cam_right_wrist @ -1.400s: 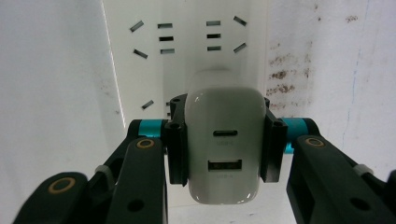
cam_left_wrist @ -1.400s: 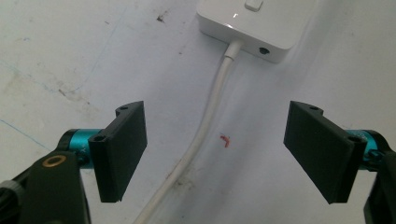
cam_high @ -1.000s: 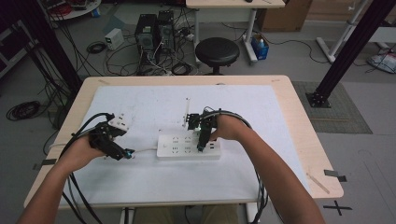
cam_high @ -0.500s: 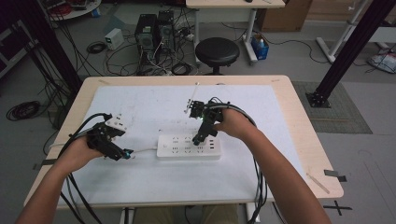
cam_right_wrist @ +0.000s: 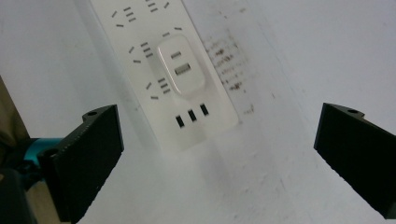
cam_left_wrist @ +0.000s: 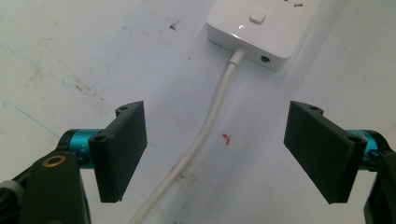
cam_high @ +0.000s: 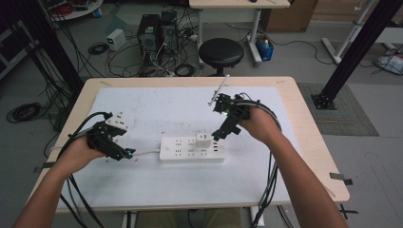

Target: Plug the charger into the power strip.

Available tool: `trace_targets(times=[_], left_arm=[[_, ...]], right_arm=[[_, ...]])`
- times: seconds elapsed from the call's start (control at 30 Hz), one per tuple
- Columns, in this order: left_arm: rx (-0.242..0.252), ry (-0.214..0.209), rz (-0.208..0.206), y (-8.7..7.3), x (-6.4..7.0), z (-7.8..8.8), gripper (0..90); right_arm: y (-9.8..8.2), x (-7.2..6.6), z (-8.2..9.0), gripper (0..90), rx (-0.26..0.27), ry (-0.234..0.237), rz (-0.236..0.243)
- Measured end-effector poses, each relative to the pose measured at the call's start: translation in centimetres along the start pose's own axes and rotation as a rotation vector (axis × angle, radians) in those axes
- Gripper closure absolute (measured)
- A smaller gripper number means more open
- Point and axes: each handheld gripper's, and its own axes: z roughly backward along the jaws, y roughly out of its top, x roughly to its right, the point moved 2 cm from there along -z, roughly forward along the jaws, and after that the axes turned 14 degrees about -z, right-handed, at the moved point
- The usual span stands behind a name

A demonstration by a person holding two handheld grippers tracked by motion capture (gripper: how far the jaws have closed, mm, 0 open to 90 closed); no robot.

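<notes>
While both jaws gape empty, right gripper (cam_high: 219, 135) raised beside power strip (cam_high: 190, 149), left gripper (cam_high: 124, 154) low at its cable (cam_left_wrist: 205, 135)

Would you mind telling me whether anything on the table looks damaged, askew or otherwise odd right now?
Nothing stands out. The power strip lies flat with the white charger seated squarely in it, and its cable runs loose across the table cover. The cover carries a few smudges and a small red mark, nothing more.

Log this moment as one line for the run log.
left gripper: open, straddling cord | right gripper: open, above power strip | charger: plugged in
</notes>
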Motion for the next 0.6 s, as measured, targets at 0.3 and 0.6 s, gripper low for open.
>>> trace_targets(times=[0.3, 0.6], left_arm=[[0.003, 0.019, 0.013, -0.1, -0.1, 0.6, 21.3], [0.0, 0.047, 0.03, -0.6, -0.1, 0.8, 21.3]], right_arm=[[-5.2, 1.7, 2.2, 0.7, 0.032, -0.062, -0.108], [-9.8, 3.0, 3.3, 0.7, 0.071, -0.096, -0.214]])
